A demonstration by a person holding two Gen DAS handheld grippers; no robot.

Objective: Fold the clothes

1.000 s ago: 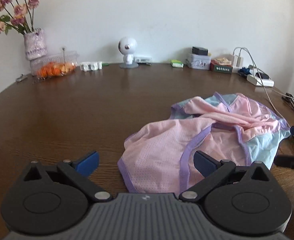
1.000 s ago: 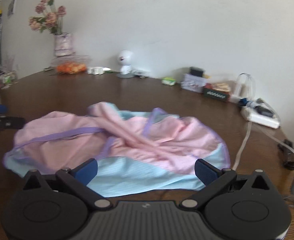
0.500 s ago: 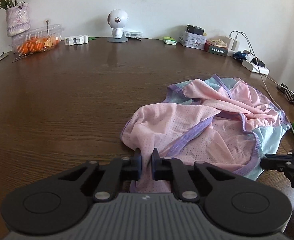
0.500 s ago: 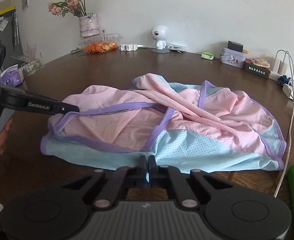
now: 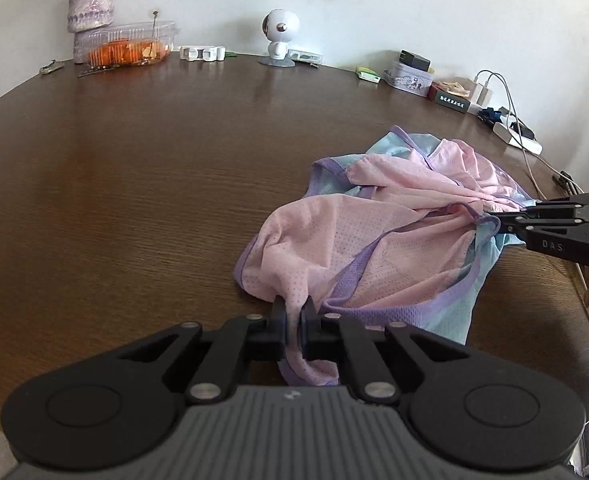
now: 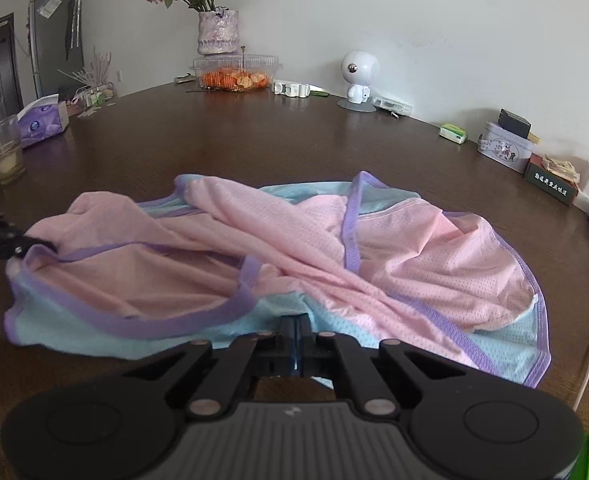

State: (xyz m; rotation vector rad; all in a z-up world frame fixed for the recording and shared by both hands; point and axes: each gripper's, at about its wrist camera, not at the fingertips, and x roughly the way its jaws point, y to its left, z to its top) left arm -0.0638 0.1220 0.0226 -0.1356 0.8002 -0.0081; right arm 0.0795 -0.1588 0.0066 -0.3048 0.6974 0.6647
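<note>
A crumpled pink and light-blue mesh garment (image 5: 374, 240) with purple trim lies on the dark wooden table (image 5: 134, 200). My left gripper (image 5: 293, 316) is shut on a pinch of its pink near edge, and the cloth bunches up between the pads. At the right of that view, my right gripper (image 5: 490, 219) grips the garment's far side at the purple hem. In the right wrist view the garment (image 6: 294, 248) spreads wide, and my right gripper (image 6: 296, 334) is shut on its light-blue near edge. The left gripper (image 6: 34, 246) holds the cloth's left corner there.
Along the wall stand a vase of flowers (image 6: 217, 32), a clear box of orange food (image 6: 236, 74), a white round figurine (image 6: 358, 76), a tin (image 6: 504, 150) and a power strip with cables (image 5: 514, 136). A glass (image 6: 2, 152) and a tissue pack (image 6: 42, 122) sit left.
Both grippers went from wide open to shut on the garment's edges. The garment now lies drawn out between them, with its left side pulled up into a bunch.
</note>
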